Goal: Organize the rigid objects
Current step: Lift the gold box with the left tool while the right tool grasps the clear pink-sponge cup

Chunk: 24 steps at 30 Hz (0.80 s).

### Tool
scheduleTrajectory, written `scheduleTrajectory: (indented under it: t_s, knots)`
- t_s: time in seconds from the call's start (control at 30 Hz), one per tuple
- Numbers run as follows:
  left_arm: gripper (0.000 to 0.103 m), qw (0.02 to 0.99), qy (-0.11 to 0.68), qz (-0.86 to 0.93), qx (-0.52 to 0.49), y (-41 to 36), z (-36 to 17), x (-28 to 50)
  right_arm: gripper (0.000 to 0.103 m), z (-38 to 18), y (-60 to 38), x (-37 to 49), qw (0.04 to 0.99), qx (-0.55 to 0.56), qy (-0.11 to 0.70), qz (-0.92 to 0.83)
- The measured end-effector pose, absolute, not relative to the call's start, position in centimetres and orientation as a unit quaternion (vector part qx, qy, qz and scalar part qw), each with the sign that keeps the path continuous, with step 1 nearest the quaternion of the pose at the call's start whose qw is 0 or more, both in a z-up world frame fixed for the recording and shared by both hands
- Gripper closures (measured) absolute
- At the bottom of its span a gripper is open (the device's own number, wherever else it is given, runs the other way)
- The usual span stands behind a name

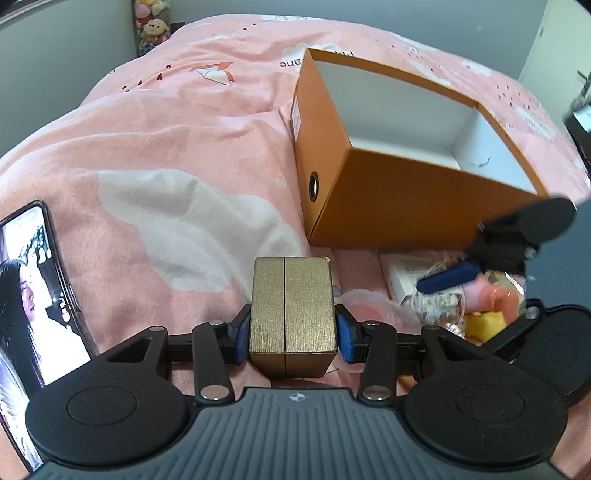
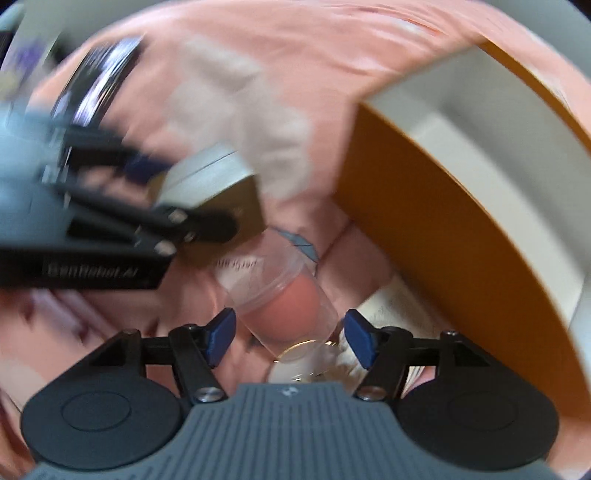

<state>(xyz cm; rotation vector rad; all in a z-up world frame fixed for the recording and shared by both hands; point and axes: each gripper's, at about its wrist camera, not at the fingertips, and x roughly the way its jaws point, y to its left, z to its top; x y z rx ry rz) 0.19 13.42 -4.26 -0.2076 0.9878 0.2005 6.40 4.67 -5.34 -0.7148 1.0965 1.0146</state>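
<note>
My left gripper [image 1: 293,332] is shut on a small gold box [image 1: 293,314] and holds it above the pink bedspread. An open orange box [image 1: 369,184] with a white inside lies ahead to the right; it also shows in the right wrist view [image 2: 424,229]. My right gripper [image 2: 290,338] is open, its pads on either side of a clear plastic jar [image 2: 284,295] with a pink ball inside, not touching it. In the left wrist view the right gripper [image 1: 491,258] shows at the right edge over a heap of small objects [image 1: 461,299]. The right wrist view is blurred.
A phone [image 1: 37,295] with a lit screen lies on the bedspread at the left. Plush toys [image 1: 153,26] sit on a shelf at the far back. A coin-like disc [image 2: 299,350] lies under the jar. The pink bedspread [image 1: 166,147] is rumpled.
</note>
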Motion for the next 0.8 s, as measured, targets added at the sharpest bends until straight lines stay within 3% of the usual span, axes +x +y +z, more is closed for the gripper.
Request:
scheduleTrajectory:
  t_s: [0.2, 0.8]
  knots:
    - [0.052, 0.867, 0.48, 0.092, -0.094, 13.5, -4.6, 0.4, 0.038, -6.7, 6.3, 5.7, 0.631, -0.411, 0.436, 0.493]
    - [0.052, 0.866, 0.484, 0.089, -0.086, 13.3, -4.7, 0.9, 0.04, -7.7, 7.5, 6.3, 0.617, -0.404, 0.445, 0.508]
